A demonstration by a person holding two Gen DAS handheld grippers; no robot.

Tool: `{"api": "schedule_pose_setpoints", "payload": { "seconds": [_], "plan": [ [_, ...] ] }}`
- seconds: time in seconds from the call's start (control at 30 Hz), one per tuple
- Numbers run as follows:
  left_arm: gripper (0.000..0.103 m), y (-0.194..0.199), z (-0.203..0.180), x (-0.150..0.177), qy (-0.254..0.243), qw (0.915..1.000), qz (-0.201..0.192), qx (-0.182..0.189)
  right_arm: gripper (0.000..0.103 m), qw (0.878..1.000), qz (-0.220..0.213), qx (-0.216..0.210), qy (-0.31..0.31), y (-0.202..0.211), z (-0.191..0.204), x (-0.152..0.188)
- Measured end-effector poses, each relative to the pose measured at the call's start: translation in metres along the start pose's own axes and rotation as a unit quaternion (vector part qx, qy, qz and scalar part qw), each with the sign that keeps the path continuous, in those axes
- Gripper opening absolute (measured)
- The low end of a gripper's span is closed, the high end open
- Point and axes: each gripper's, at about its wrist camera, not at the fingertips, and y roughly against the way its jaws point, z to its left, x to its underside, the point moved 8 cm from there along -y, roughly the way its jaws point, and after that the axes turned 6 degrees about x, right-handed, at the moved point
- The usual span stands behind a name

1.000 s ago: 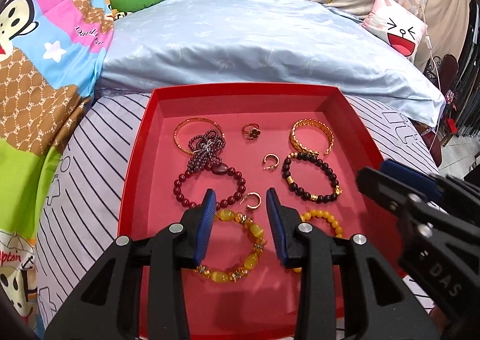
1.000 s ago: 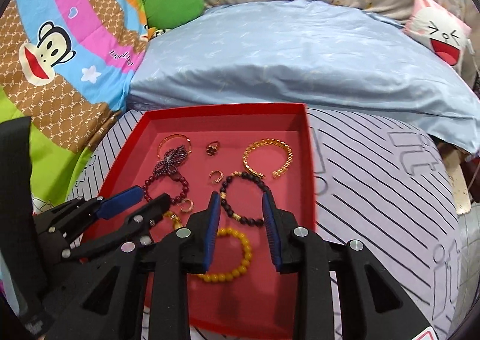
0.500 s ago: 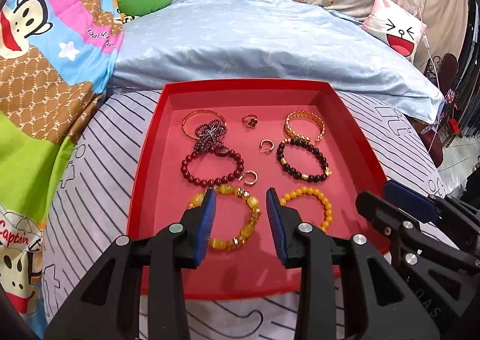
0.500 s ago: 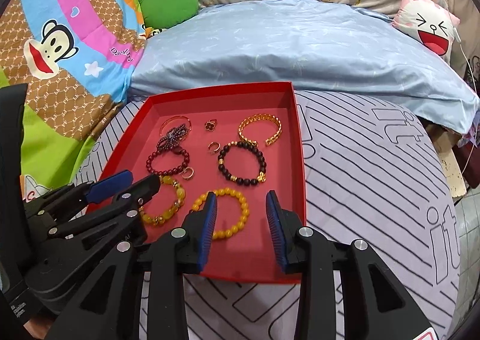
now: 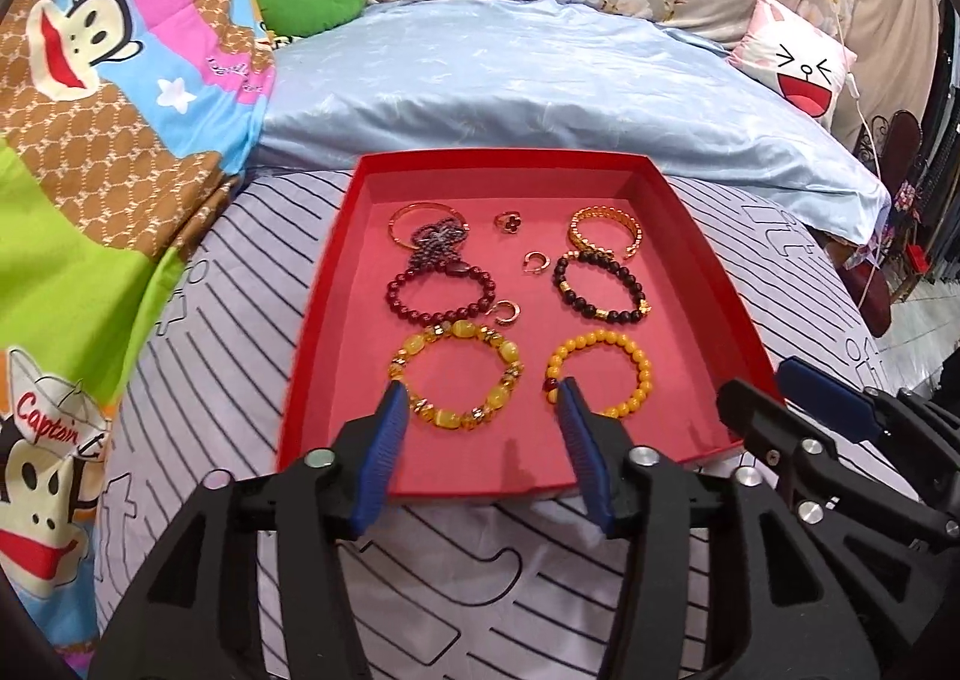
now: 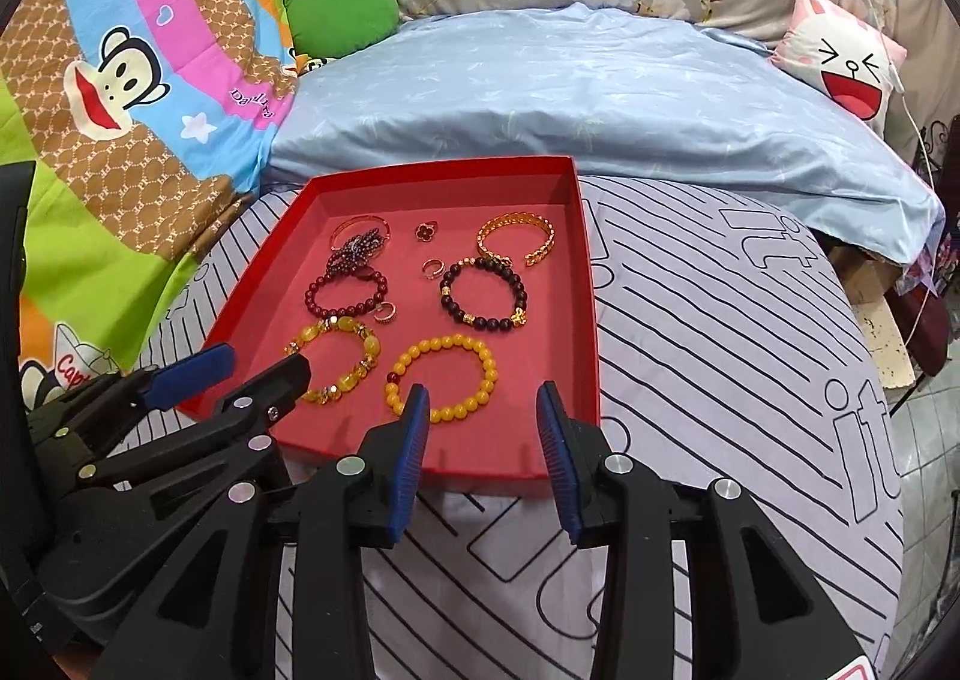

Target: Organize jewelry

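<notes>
Tray: red cardboard tray (image 5: 708, 284) is lying on the striped bedcover (image 5: 240, 320), long axis running 6 to 12 o'clock.
Left claw: left claw (image 5: 480, 443) is hanging released over the tray's near edge, jaws having just been widening, nothing between them.
Right claw: right claw (image 6: 483, 440) is also hanging released and empty, jaws having just been widening.
Nearest piece: chunky yellow bracelet (image 5: 456, 374), glossy and faceted, is lying at 12 o'clock from the left claw, the nearer one.
Neighbour: round-bead yellow bracelet (image 6: 441, 377), smooth, is lying at 11 o'clock from the right claw.
Rest: dark bead bracelet (image 5: 603, 287), gold cuff (image 5: 603, 227) and small rings are sitting farther back.
</notes>
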Motion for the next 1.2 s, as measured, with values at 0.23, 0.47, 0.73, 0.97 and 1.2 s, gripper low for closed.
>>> {"api": "schedule_pose_setpoints", "payload": {
  "seconds": [0.23,0.47,0.73,0.97,1.2],
  "plan": [
    [0.065,0.013,0.007,0.005,0.004,0.9997,-0.009,-0.021,0.051,1.0,-0.005,0.008,-0.005,0.008,-0.004,0.006],
    [0.08,0.022,0.014,0.009,0.007,0.9992,-0.016,-0.035,0.068,1.0,-0.011,0.017,-0.014,0.013,-0.014,0.011],
    [0.085,0.027,0.015,0.015,0.007,0.9989,-0.016,-0.044,0.074,0.999,-0.018,0.033,-0.004,0.02,-0.018,0.016],
    [0.089,0.029,0.016,0.018,0.008,0.9987,-0.015,-0.047,0.08,0.999,-0.012,0.032,-0.011,0.02,-0.02,0.019],
    [0.091,0.032,0.02,0.015,0.013,0.9983,-0.018,-0.054,0.086,0.999,-0.005,0.03,-0.014,0.02,-0.02,0.017]
  ]
}}
